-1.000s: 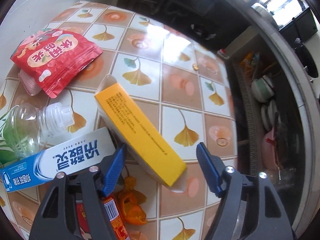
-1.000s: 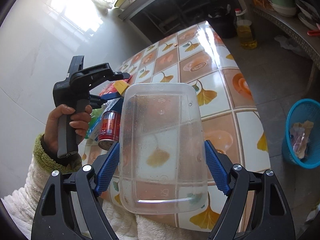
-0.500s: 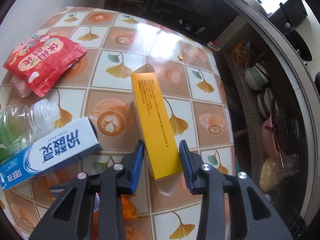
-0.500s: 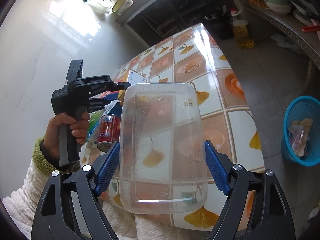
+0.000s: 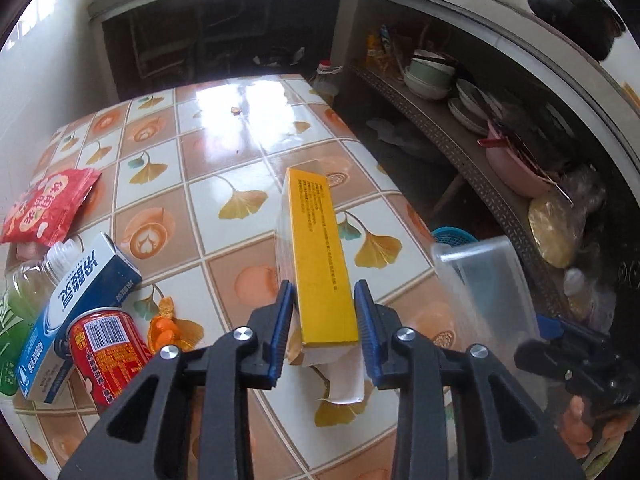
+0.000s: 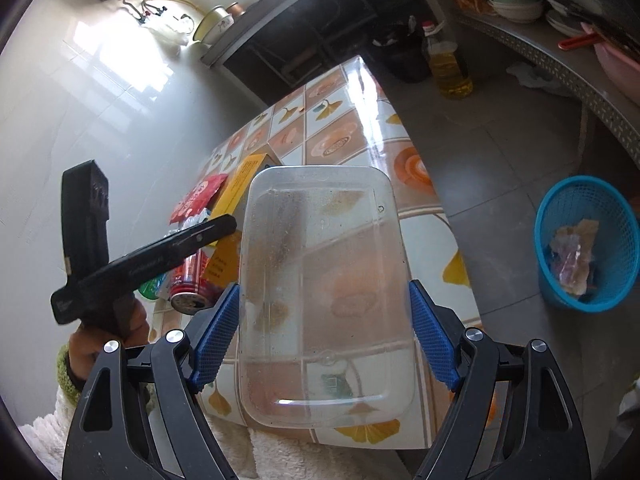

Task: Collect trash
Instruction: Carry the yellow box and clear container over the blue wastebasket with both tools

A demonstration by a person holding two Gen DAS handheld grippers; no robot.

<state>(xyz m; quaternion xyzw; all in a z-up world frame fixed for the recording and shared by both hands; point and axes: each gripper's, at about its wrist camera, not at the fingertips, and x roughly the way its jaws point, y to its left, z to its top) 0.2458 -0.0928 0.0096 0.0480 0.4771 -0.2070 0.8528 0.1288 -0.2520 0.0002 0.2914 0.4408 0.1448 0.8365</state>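
Yellow carton [image 5: 320, 256]: long box, open flap at its near end, clamped between the blue pads [image 5: 282, 322] of the left gripper [image 5: 323, 322] and lifted off the tiled table [image 5: 224, 152], its far end pointing away over the tabletop. In the right wrist view it shows as a yellow box [image 6: 236, 188] behind the black left gripper body [image 6: 144, 260].

Clear plastic container [image 6: 324, 296]: rectangular, transparent, gripped across its width by the right gripper [image 6: 324, 336], both blue pads [image 6: 218, 340] pressed on its side walls; held above the near edge of the table. In the left wrist view it sits to the right of the carton [image 5: 484, 280].

Items on the table, left of the carton, near to far:
- Red drink can [image 5: 108, 352], lying on its side, barcode up, touching the box beside it.
- Blue-and-white toothpaste box [image 5: 76, 312], just left of the can.
- Orange peel scrap [image 5: 168, 326], between the can and the carton.
- Clear bottle with green label [image 5: 28, 292], partly hidden behind the toothpaste box.
- Red snack bag [image 5: 48, 208], farther back near the wall edge.

Off the table, right of the carton: blue mesh wastebasket [image 6: 588, 240] on the floor, holding some wrappers. Farther back, a bottle of yellow oil [image 6: 448, 64] stands on the floor past the table's far end.
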